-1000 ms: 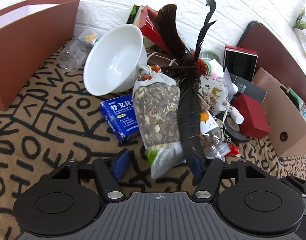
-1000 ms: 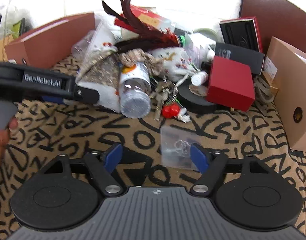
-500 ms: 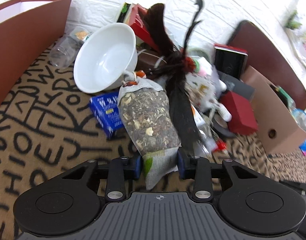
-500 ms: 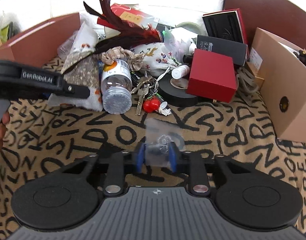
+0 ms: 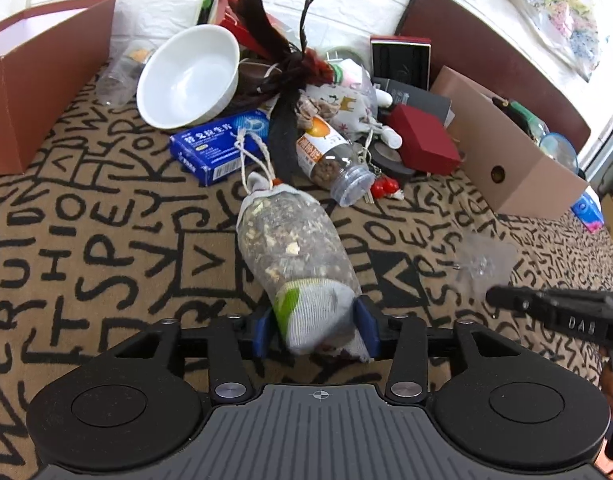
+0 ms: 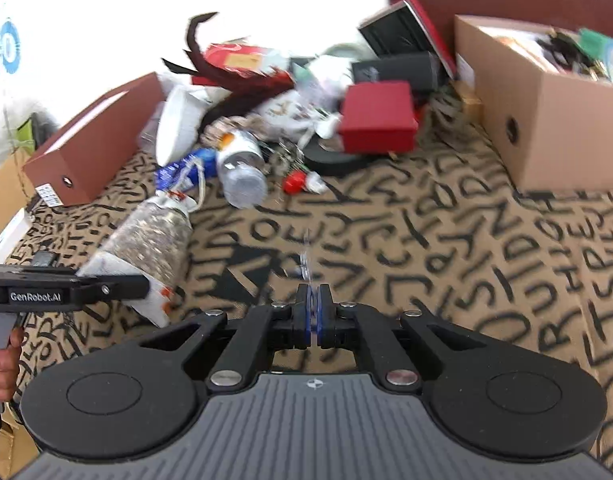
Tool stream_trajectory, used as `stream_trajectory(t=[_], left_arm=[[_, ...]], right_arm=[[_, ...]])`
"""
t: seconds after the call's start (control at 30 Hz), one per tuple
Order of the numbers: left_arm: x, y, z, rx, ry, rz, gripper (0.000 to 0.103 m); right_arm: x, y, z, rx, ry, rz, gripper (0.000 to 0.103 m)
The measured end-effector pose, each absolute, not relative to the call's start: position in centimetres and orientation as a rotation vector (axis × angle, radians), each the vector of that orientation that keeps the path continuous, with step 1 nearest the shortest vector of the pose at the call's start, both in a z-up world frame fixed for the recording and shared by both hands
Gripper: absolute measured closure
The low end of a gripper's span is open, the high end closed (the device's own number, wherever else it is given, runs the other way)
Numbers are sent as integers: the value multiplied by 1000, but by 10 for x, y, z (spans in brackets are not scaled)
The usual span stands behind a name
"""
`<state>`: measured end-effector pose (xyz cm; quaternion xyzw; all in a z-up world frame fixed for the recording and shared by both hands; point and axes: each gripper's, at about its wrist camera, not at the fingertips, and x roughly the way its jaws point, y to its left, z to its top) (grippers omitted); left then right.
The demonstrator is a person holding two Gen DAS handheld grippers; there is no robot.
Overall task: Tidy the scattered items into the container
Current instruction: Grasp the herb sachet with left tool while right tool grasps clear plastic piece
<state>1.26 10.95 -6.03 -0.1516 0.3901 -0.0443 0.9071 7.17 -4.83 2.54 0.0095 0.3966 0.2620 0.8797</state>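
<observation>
My left gripper (image 5: 315,330) is shut on a mesh pouch of dried herbs (image 5: 294,248), gripped at its white-and-green bottom end and held above the patterned cloth. The pouch also shows in the right wrist view (image 6: 146,240). My right gripper (image 6: 313,312) is shut on a small clear plastic bag (image 6: 306,260), seen edge-on; the bag also shows in the left wrist view (image 5: 482,260). A tan cardboard box (image 6: 546,120) with items inside stands at the right. A brown box (image 5: 38,76) stands at the left.
A pile lies at the back: a white bowl (image 5: 188,76), a blue medicine box (image 5: 222,144), dark feathers (image 5: 282,80), a clear bottle (image 5: 330,160), a red box (image 5: 424,144), keys with a red charm (image 5: 382,188), black tape and dark boxes.
My left gripper has pulled the herb pouch back out of the pile and lifted it. My right gripper has lifted the clear bag off the cloth and turned toward the tan box.
</observation>
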Motion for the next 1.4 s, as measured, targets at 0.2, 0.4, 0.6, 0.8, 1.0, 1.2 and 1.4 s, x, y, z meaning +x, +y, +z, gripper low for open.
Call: stream_trajectory(t=[0.2, 0.4, 0.6, 0.8, 1.0, 1.2, 1.4], left_arm=[[26, 114, -62, -356, 788, -43, 25], [39, 118, -66, -348, 800, -29, 46], [42, 122, -68, -361, 806, -47, 28], [54, 126, -73, -377, 804, -33, 34], [42, 119, -62, -314, 806, -69, 52], [19, 94, -40, -237, 771, -153, 52], [13, 67, -11, -198, 693, -221, 52]], right_arm=[[74, -49, 21, 28, 817, 552, 97], [85, -45, 19, 32, 813, 548, 96], [93, -41, 17, 29, 809, 537, 80], [100, -36, 13, 37, 815, 530, 80], [95, -36, 15, 43, 814, 551, 102], [81, -45, 35, 61, 760, 579, 103], [69, -56, 53, 74, 706, 587, 103]])
